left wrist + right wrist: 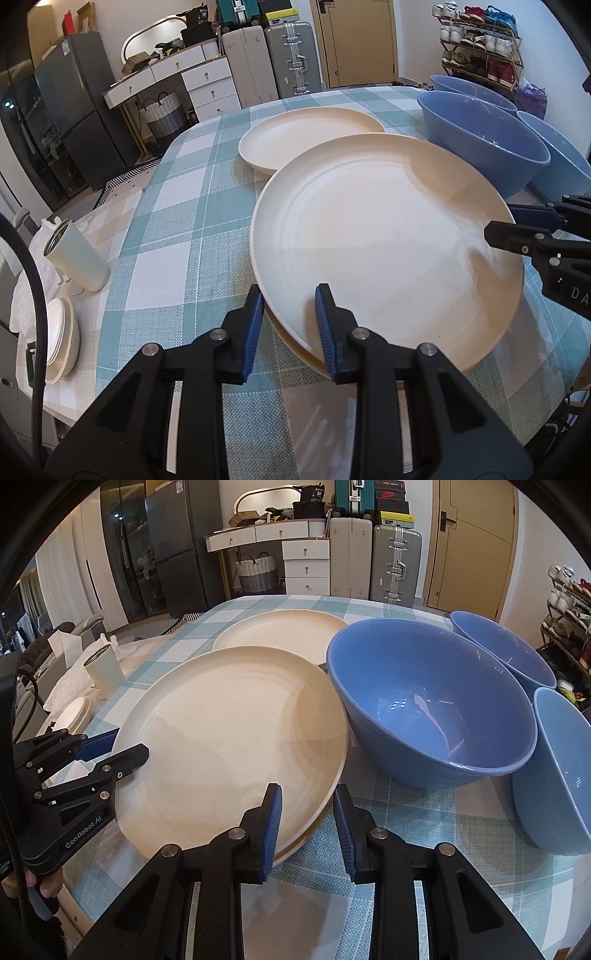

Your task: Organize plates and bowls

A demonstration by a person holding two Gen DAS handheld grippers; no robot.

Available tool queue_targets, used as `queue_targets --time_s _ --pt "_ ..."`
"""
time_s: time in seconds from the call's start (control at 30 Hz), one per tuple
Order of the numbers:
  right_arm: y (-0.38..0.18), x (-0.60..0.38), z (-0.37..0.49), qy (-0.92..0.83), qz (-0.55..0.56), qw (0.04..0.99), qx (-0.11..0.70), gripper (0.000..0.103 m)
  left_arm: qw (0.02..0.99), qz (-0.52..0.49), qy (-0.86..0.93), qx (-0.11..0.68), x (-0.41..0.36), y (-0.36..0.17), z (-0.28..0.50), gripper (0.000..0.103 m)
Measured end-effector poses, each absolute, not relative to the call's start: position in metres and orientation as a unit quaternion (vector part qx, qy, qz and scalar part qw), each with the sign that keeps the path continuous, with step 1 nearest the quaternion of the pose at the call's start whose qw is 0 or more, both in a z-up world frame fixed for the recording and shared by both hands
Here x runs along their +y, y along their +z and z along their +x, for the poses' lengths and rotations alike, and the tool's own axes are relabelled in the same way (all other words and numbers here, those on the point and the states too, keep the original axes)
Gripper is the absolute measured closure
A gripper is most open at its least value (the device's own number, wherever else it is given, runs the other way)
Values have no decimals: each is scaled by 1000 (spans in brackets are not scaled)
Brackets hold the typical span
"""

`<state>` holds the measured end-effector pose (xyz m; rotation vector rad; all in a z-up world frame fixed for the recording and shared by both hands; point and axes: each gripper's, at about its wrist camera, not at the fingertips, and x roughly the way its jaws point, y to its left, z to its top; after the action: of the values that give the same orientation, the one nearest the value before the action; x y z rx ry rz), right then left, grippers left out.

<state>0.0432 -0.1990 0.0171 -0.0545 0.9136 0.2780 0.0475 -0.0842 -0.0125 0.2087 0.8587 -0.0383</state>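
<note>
1. Left gripper (290, 325): the fingers are spread apart and straddle the near rim of the top cream plate (384, 243); one blue pad sits outside the rim, the other over the plate's inner surface. The pads have not closed onto the rim.
2. Right gripper (306, 823): the fingers are likewise parted around the opposite rim of the same plate (232, 738), one pad over the plate, one outside it.
3. The top cream plate lies tilted on a lower plate (314, 827), of which only an edge shows beneath it.
4. A second cream plate (310, 136) rests flat on the desk (177, 229) behind the stack, its near edge hidden by the top plate.
5. Three blue bowls stand to the right: the large blue bowl (428, 709) is just beside the stack; two further bowls (506, 646) (557, 771) sit behind and beside it.
6. A pale cylindrical cup (77, 254) lies tipped near the desk's left edge, close to a small stack of white dishes (62, 339).
</note>
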Motion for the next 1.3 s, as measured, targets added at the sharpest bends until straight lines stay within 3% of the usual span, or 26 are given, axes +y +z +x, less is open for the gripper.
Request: queue_targets --time_s 0.8,1.3 --pt "8 -195 42 126 -51 887 442 73 893 168 1 417 -96 -29 50 75" --pt "4 -195 43 130 -62 882 448 70 895 151 -13 419 -91 -30 52 70"
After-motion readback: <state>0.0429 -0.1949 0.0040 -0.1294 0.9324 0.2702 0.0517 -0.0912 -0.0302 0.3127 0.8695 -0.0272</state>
